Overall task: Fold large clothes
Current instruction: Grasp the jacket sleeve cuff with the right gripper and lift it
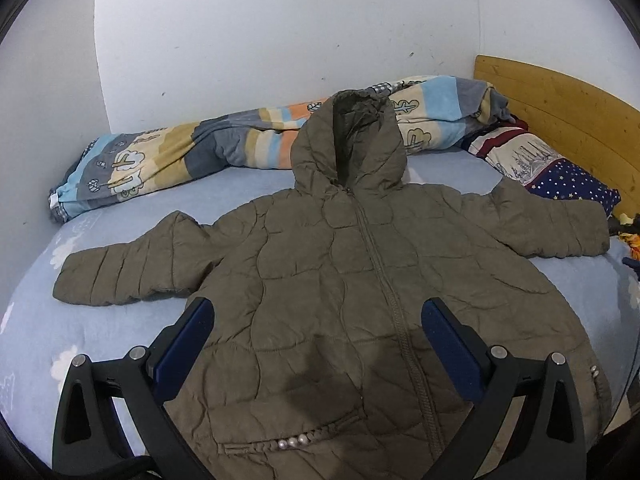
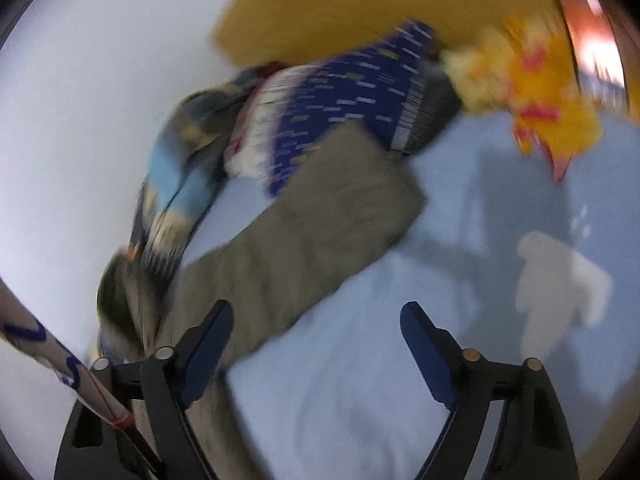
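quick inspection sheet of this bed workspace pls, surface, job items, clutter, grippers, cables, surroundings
surface: light blue bedsheet with white cloud print, mostly covered by the garment.
job's things: olive-green quilted hooded puffer jacket, spread flat front up, zip closed, both sleeves out to the sides, hood towards the wall; not yet folded.
clutter: striped multicolour rolled duvet along the wall; navy star-print pillow by the headboard; yellow and red soft item, blurred.
grippers: left gripper open above the jacket's lower front, holding nothing; right gripper open over the sheet beside one sleeve, empty.
cables: nothing seen.
surroundings: white wall; wooden headboard.
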A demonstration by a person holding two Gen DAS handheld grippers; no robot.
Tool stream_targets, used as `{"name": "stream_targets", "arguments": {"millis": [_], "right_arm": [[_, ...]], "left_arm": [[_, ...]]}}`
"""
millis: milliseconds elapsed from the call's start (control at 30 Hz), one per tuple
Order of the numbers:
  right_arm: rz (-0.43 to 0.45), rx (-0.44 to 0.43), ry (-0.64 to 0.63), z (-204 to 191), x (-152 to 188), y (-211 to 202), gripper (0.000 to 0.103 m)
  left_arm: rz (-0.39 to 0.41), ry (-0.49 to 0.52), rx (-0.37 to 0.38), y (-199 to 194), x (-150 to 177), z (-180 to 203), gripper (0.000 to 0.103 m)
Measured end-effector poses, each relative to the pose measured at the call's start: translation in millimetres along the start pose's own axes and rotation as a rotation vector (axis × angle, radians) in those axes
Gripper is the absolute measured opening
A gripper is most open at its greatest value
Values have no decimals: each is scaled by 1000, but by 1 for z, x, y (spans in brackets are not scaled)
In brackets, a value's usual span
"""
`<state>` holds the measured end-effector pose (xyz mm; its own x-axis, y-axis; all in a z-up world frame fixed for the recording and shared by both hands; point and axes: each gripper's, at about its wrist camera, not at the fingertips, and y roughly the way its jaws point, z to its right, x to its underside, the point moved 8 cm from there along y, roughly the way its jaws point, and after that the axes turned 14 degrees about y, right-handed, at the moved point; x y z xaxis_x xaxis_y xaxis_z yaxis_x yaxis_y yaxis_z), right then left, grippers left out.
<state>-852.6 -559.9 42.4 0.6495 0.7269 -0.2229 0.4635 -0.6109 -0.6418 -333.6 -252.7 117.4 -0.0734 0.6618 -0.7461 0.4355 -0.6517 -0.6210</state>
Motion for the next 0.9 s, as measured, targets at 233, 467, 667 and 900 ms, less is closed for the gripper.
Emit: {"name": "stream_targets", "arguments": {"millis": [233, 467, 667, 900], "right_arm": [[45, 23, 105, 28, -63, 70, 84], [44, 79, -7, 6, -79, 96, 25], [164, -12, -178, -87, -62, 25, 21], [172, -194, -392, -245, -3, -62, 20]], "left_arm": [[-22, 16, -16, 9, 6, -2, 103], [-39, -35, -21, 13, 7, -11, 103], [-12, -70, -27, 3, 3, -23, 103], [33, -127, -27, -17, -2, -40, 103]]}}
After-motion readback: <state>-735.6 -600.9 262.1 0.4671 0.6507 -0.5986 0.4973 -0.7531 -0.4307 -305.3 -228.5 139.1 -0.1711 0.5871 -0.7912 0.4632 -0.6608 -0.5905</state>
